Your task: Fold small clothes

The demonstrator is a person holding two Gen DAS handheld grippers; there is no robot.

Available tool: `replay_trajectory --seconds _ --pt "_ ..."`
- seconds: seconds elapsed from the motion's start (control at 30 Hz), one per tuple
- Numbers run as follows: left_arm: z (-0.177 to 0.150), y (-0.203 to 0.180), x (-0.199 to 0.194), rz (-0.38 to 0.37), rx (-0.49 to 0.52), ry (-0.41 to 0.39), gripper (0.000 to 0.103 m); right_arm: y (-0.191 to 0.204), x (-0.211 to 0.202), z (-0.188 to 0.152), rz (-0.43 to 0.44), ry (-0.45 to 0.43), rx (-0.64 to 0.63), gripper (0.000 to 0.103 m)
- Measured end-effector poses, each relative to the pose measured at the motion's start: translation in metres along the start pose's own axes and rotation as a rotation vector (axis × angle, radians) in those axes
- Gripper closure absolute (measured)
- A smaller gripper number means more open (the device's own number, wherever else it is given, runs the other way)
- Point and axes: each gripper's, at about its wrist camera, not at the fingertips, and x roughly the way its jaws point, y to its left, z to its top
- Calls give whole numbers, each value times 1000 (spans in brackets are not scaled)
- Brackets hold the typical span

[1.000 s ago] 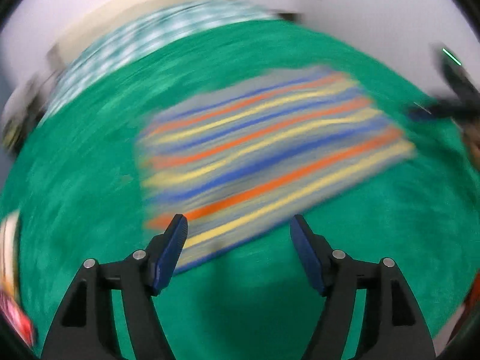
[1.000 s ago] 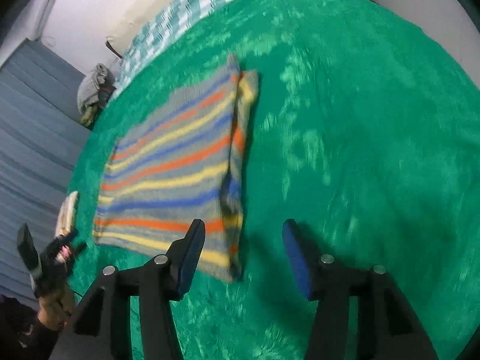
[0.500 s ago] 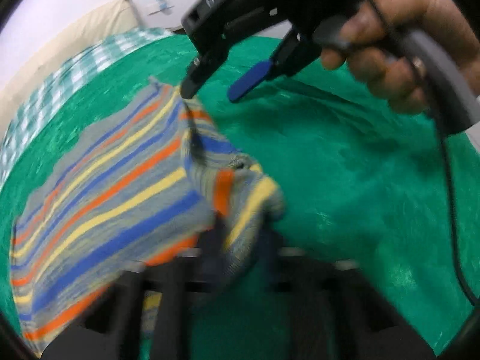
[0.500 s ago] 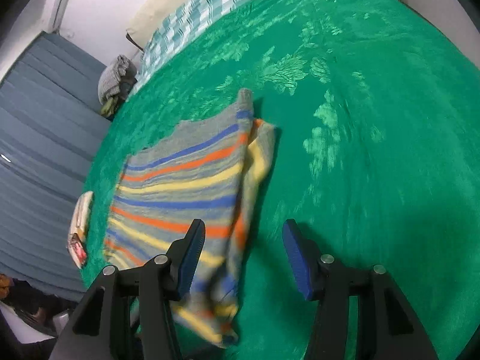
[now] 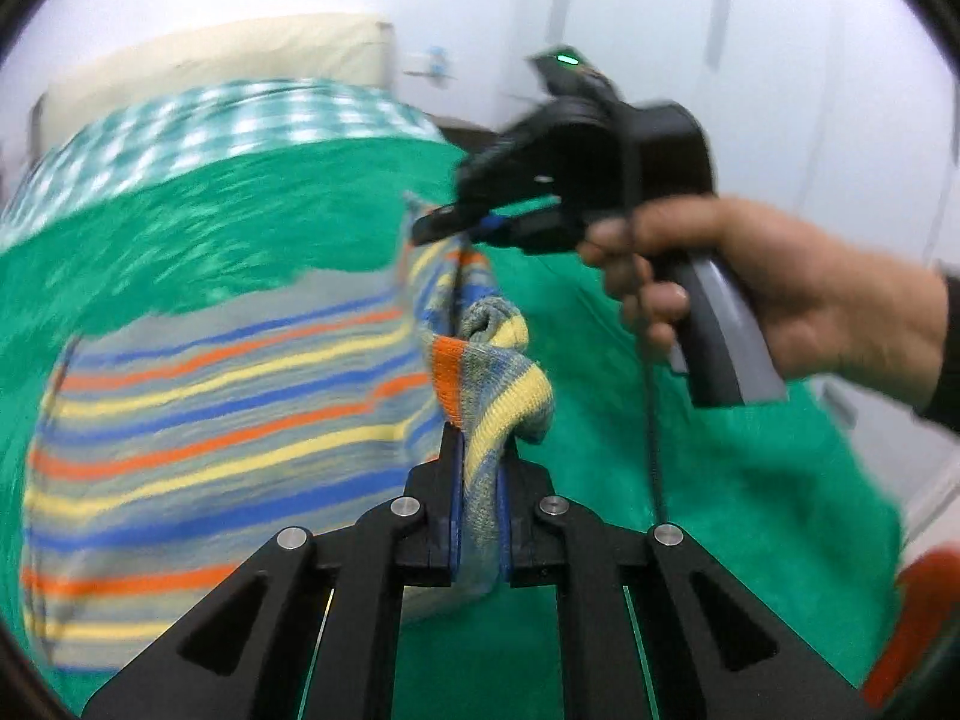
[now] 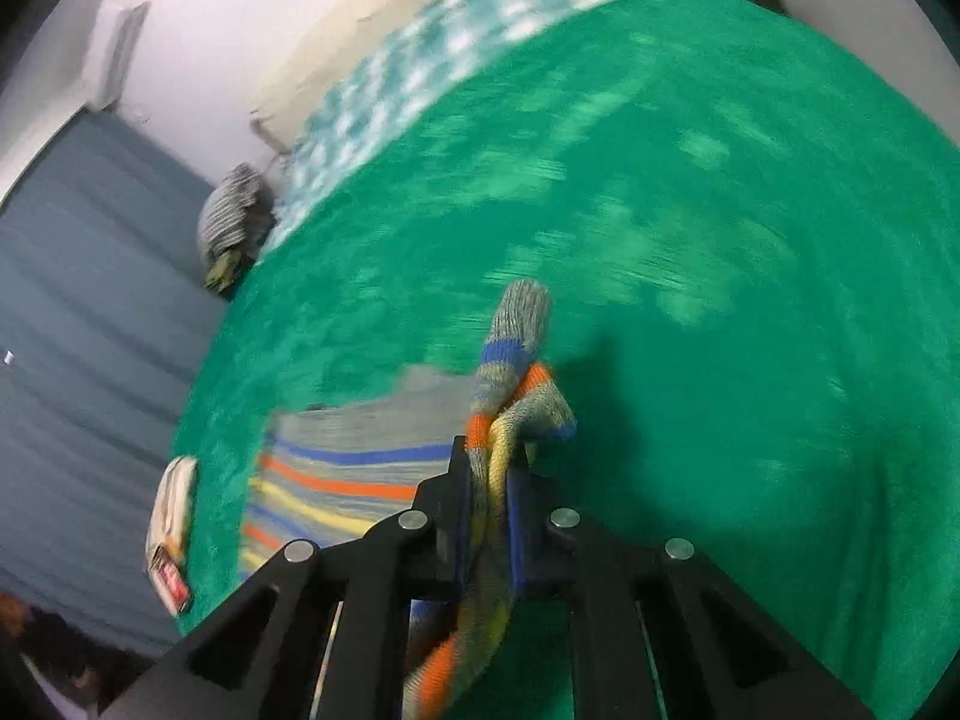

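A: Bedspread (image 5: 690, 540), green and plush, filled both views, and the striped knit garment (image 5: 210, 420) lay on it with one side edge lifted clear. Which step was that?

B: The start of a fold, I'd judge. The left gripper (image 5: 480, 468) had clamped down on a bunched corner of that edge. The right gripper (image 6: 489, 474) was closing on the far corner of the same edge, fabric already pinched between its jaws; the left wrist view showed it in the person's hand (image 5: 780, 300).

A: And the next move?

B: Probably carrying both corners together across the flat part, keeping the edge taut and level so the halves meet. Blur hid the far hem, so I couldn't tell how square the alignment was.
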Motion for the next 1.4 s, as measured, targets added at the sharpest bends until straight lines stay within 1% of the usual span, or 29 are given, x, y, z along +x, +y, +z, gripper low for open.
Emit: replay_trajectory --seconds 0.1,0.13,0.17,0.23,0.3,0.4,0.43,0.47,0.5,0.53,0.57,0.6,0.63,0.67,0.7,0.73,0.83,0.9,0.97,1.0,1.03,1.07,1.1,1.13,1.17,1.23,1.27,1.33,1.4 --pt "-4 43 -31 39 -119 -31 97 53 12 8 53 20 -66 93" --pt "-8 64 -44 59 -175 -36 98 69 19 9 67 25 -88 93" --pt "-11 76 -50 71 -209 -35 98 89 30 8 80 35 -116 93" --pt "-22 115 -65 116 -299 -30 98 124 56 5 108 59 -155 93" --pt "-31 140 -73 157 -344 -23 98 159 91 -2 121 99 -196 93" --pt "-49 174 -82 199 -409 0 98 196 134 -16 120 144 -236 93" --pt "-48 184 -76 214 -422 8 98 207 149 -21 123 154 -245 93" --pt "-60 184 -80 221 -433 19 98 214 159 -25 121 159 -251 93" --pt "-65 187 -78 223 -446 38 95 219 169 -30 118 163 -253 93" --pt "-67 194 -74 237 -467 68 91 224 181 -36 121 169 -251 88" --pt "-73 198 -72 254 -486 91 88 227 192 -40 144 179 -231 82" --pt "-79 205 -75 254 -509 104 82 228 200 -44 175 190 -201 76" --pt "-82 206 -80 248 -521 101 74 229 206 -49 215 201 -170 66" --pt "-85 207 -86 253 -528 97 66 229 205 -52 238 197 -160 65" --pt "-86 208 -92 258 -524 87 50 230 202 -55 255 192 -167 65" --pt "-85 212 -93 260 -518 75 41 231 194 -58 263 183 -199 65" --pt "-79 210 -102 229 -496 33 34 231 167 -64 194 145 -300 65" --pt "-72 208 -104 208 -485 23 33 225 135 -73 112 95 -412 65" --pt "-62 204 -98 212 -465 27 33 221 107 -86 60 59 -505 65" --pt "-63 205 -96 220 -457 37 33 219 95 -93 55 51 -542 65" --pt "-61 203 -90 245 -455 59 36 217 83 -105 58 49 -576 65" --pt "-62 202 -86 266 -469 83 42 214 72 -120 70 54 -607 65" --pt "-64 205 -78 270 -485 108 62 210 67 -134 82 70 -623 66" --pt "-68 210 -68 267 -502 150 82 205 67 -146 90 93 -623 66" --pt "-75 213 -58 272 -511 205 84 195 73 -160 86 141 -611 67" --pt "-84 213 -54 276 -497 227 84 175 95 -186 4 242 -589 71" --pt "-86 211 -56 281 -474 235 83 164 104 -199 -30 276 -586 72" --pt "-85 208 -65 282 -443 250 74 162 97 -204 -21 224 -599 73" --pt "-82 210 -78 295 -436 254 64 161 89 -196 -7 225 -556 73"
